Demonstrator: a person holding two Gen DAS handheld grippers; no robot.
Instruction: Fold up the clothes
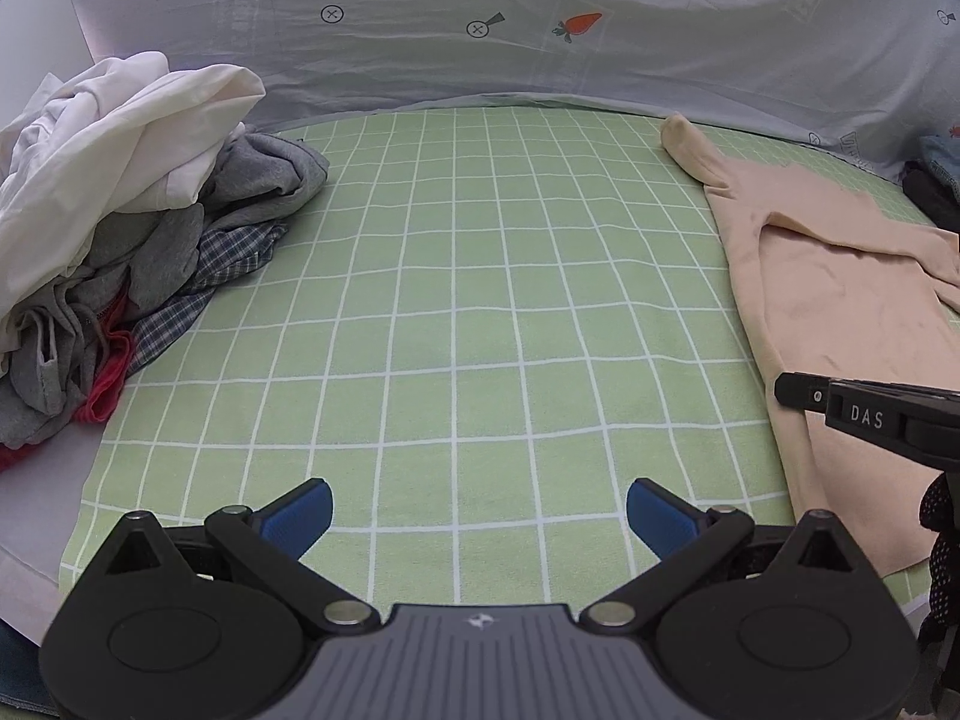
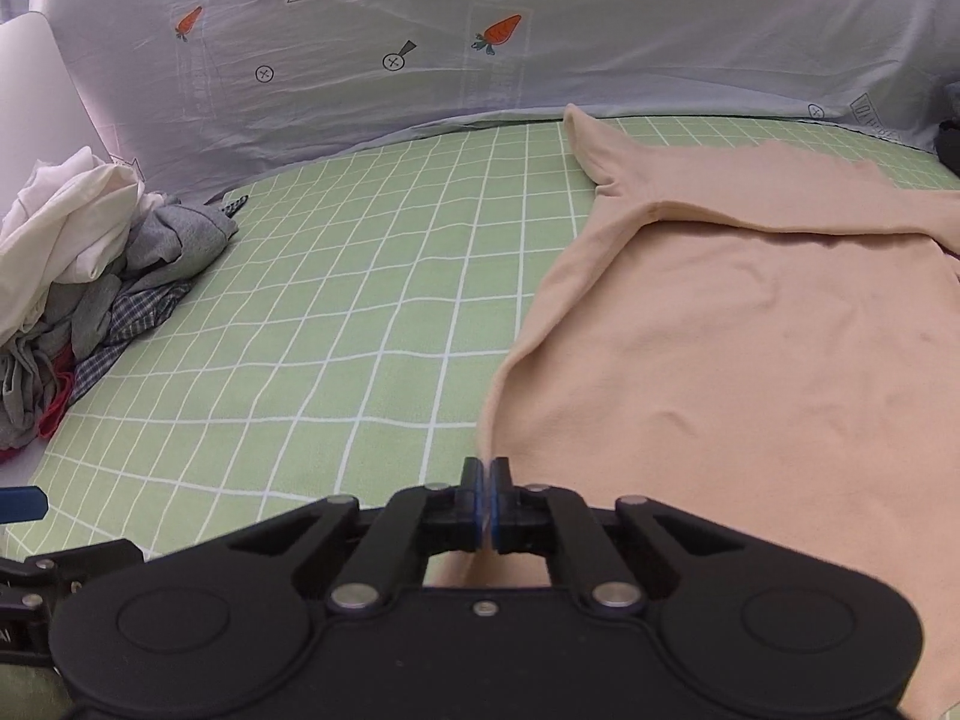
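A peach long-sleeved top (image 2: 750,330) lies spread on the green checked sheet (image 2: 360,300), one sleeve reaching toward the back. My right gripper (image 2: 486,480) is shut on the top's near left edge, the cloth pinched between the blue pads. The top also shows at the right of the left wrist view (image 1: 840,300), where the right gripper (image 1: 792,390) reaches in from the right over it. My left gripper (image 1: 480,510) is open and empty, low over the bare sheet (image 1: 450,300) left of the top.
A pile of unfolded clothes (image 1: 120,240), white, grey, checked and red, sits at the left; it also shows in the right wrist view (image 2: 78,276). A pale carrot-print cloth (image 1: 510,30) hangs behind. Dark clothes (image 1: 930,186) lie at the far right.
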